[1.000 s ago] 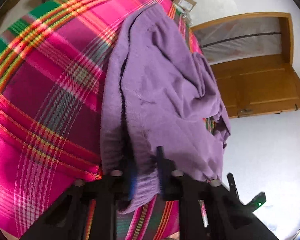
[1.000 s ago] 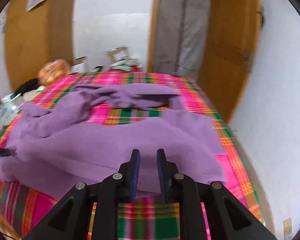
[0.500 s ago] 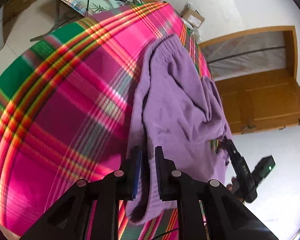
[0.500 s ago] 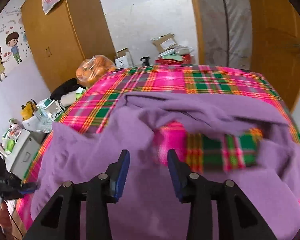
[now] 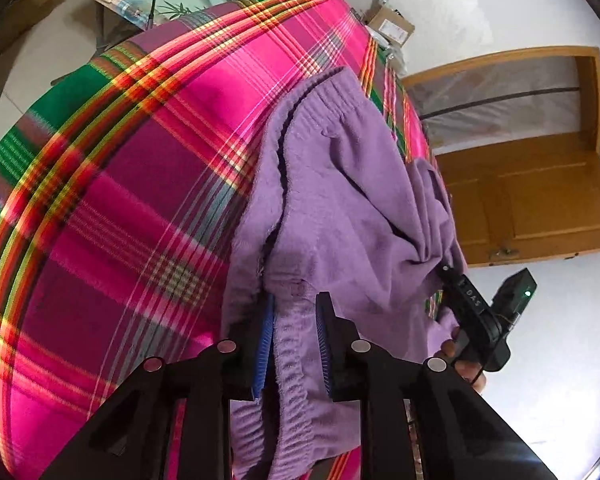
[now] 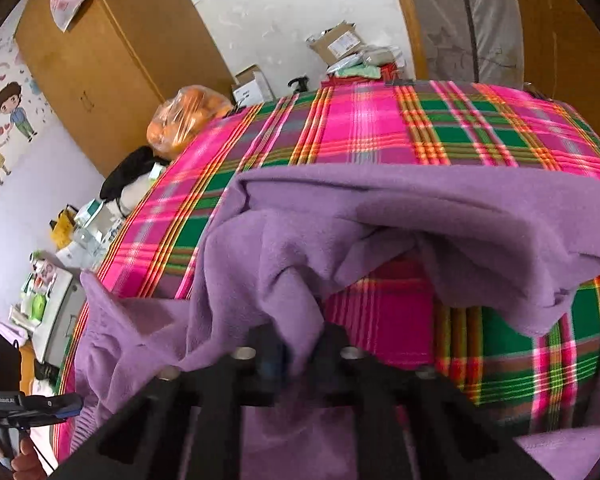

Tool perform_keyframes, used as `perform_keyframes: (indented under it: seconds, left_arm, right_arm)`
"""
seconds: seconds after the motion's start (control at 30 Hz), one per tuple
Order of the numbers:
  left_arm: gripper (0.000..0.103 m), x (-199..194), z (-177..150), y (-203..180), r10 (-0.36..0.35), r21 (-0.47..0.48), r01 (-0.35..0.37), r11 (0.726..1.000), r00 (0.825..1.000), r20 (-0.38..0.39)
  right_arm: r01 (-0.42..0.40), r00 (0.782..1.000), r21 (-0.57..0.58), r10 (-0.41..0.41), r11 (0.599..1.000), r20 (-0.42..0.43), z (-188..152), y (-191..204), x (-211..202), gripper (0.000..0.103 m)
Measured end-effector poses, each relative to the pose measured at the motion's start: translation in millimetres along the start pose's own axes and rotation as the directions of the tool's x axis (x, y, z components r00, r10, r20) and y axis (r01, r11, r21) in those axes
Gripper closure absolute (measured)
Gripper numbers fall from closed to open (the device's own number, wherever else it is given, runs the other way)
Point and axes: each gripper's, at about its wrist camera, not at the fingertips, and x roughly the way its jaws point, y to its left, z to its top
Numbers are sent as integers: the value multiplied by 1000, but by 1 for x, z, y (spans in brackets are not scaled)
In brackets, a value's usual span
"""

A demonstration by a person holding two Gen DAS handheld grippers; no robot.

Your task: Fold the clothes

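Observation:
A purple fleece garment [image 5: 340, 200] lies crumpled on a table under a pink and green plaid cloth [image 5: 140, 200]. Its ribbed edge runs between the blue pads of my left gripper [image 5: 295, 340], which is shut on it near the table's near edge. In the right wrist view the garment [image 6: 420, 208] rises in a peak into my right gripper [image 6: 300, 354], which is shut on that fold. The plaid cloth [image 6: 380, 128] shows through a gap under the lifted fabric. Each gripper appears in the other's view, held by a hand: the right one [image 5: 472, 316], the left one [image 6: 24, 404].
A bag of oranges [image 6: 188, 116], cardboard boxes [image 6: 336, 44] and small clutter [image 6: 80, 232] crowd the table's far and left sides. A wooden wardrobe [image 6: 88, 68] stands behind. A wooden door [image 5: 532, 200] is at the right.
My right gripper, open over the garment half a second ago, has shut on a fold and lifted it. My left gripper's pads stand a little wider on the ribbed edge.

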Motion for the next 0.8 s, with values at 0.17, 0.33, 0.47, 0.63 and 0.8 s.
perform_keyframes:
  seconds: [0.17,0.33,0.47,0.63,0.8]
  left_arm:
    - [82,3,1,-4,0,11,0,1000,1000,5]
    - [82,9,3,-8,4,22,-4,1000,1000,4]
    - [82,13,3,-7,-1,16,1,1000,1000,-14]
    - [82,10,3,-4,-11,4,11,1000,1000,-16]
    - [82,10,12,-17,-47,32,46,998,999,6]
  right_arm:
    - [82,977,23,-85,996,194,5,-6,-46,94]
    - [192,933,51,-199,980,299,13,-15,-79,93]
    - [317,940,61,-322,946,116,11,-28,-48,88]
    - [392,905,74,-399,917,149,-5,-22,-62,78]
    - [398,871,19,-384,917,307,-25,10,-102,77]
